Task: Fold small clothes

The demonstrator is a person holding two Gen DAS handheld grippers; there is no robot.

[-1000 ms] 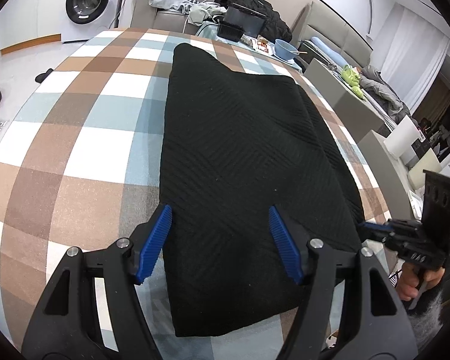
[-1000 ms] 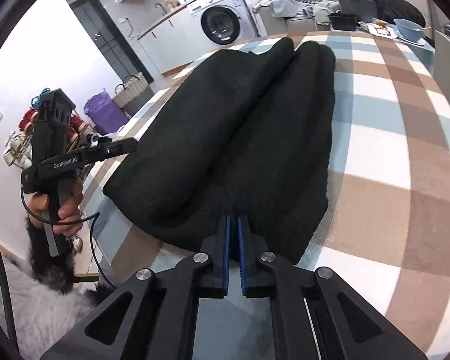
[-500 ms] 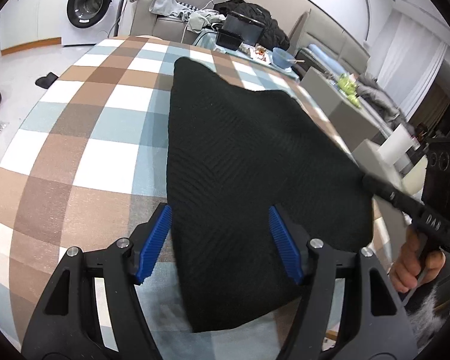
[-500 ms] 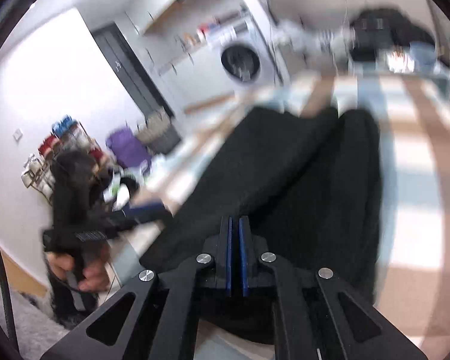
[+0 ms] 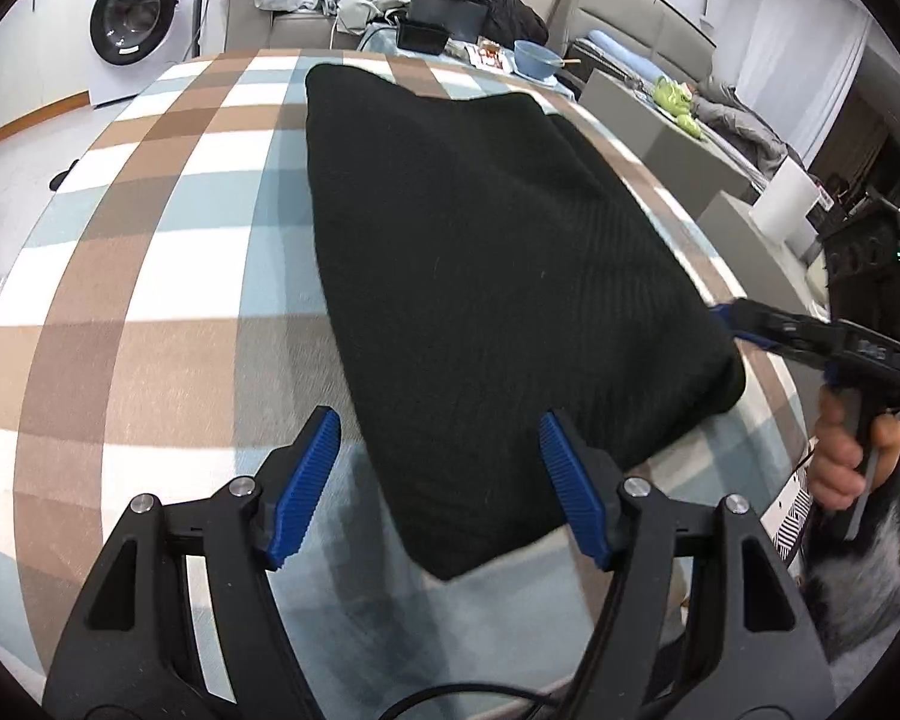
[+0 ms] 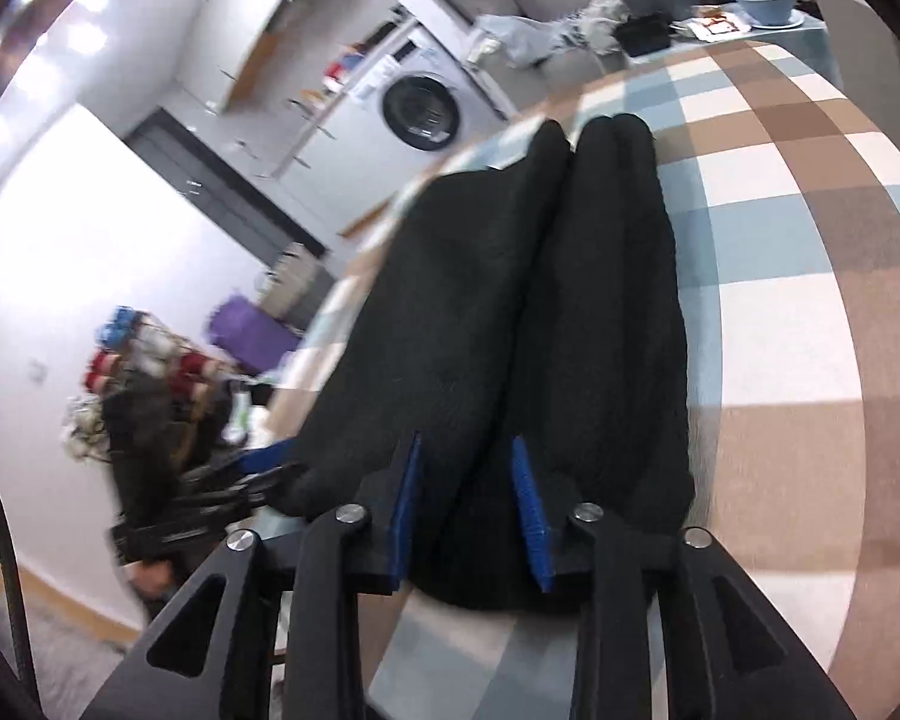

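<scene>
A black knitted garment [image 5: 486,276] lies folded lengthwise on the checked tablecloth [image 5: 150,276]; its near end hangs toward the table's front edge. In the right wrist view it [image 6: 510,324] shows as two long rolls side by side. My left gripper [image 5: 438,492] is open, its blue pads straddling the garment's near corner without gripping it. My right gripper [image 6: 468,510] is open over the garment's near end, the cloth between its pads. The right gripper also shows in the left wrist view [image 5: 744,324] at the garment's right corner.
A washing machine [image 5: 132,18] stands beyond the table at the far left. A blue bowl [image 5: 537,57] and black containers [image 5: 444,18] sit past the far end. Grey chairs [image 5: 648,114] line the right side. A rack of bags [image 6: 150,372] stands at the left.
My right gripper was shut on the garment's near end, lifted it across, and has now opened. The garment's near end has shifted to the right and lies more bunched. My left gripper stays open.
</scene>
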